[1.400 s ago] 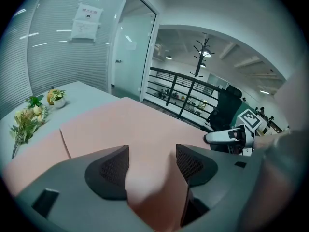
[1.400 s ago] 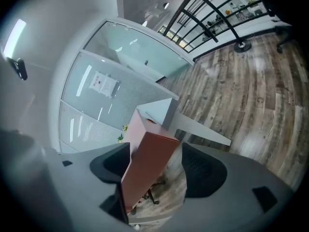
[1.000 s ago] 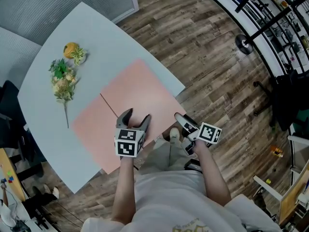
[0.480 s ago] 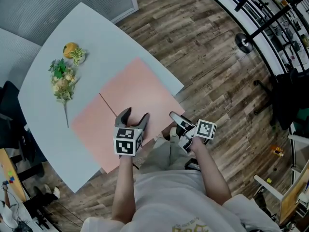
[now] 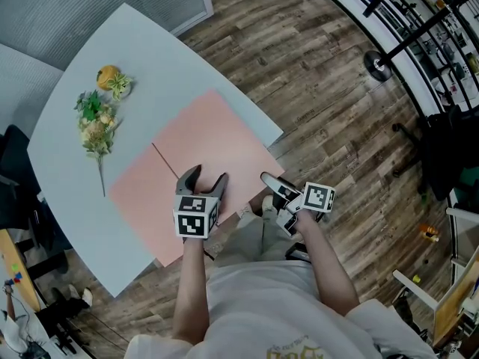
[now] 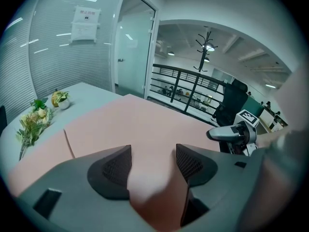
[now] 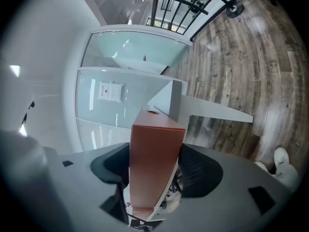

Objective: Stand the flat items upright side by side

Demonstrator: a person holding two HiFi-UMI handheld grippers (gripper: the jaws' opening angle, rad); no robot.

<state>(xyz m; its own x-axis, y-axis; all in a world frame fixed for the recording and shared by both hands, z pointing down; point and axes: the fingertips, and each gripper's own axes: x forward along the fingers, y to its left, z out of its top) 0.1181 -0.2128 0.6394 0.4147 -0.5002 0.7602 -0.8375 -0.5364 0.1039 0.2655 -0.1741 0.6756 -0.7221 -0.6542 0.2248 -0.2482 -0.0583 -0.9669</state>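
Observation:
Two flat pink boards lie side by side on the pale table point(image 5: 135, 43), the bigger right one point(image 5: 213, 137) and the left one point(image 5: 142, 200) meeting at a thin seam. My left gripper point(image 5: 206, 176) hovers over the right board's near edge, jaws open with only the board's surface point(image 6: 145, 124) below them. My right gripper point(image 5: 271, 185) is at that board's near right corner. In the right gripper view the board's edge point(image 7: 157, 144) stands between the jaws of my right gripper point(image 7: 157, 164). They are closing, and a gap still shows at the right pad.
A spray of artificial flowers point(image 5: 96, 122) and a small orange potted piece point(image 5: 111, 77) lie at the table's far left. Wooden floor point(image 5: 337, 111) runs along the table's right edge. The person's shoe point(image 5: 269, 208) is just below the right gripper. Black railings point(image 5: 419, 28) stand at the upper right.
My right gripper has moved left, in toward the pink board's near right corner. The left gripper has drifted slightly left and stays open.

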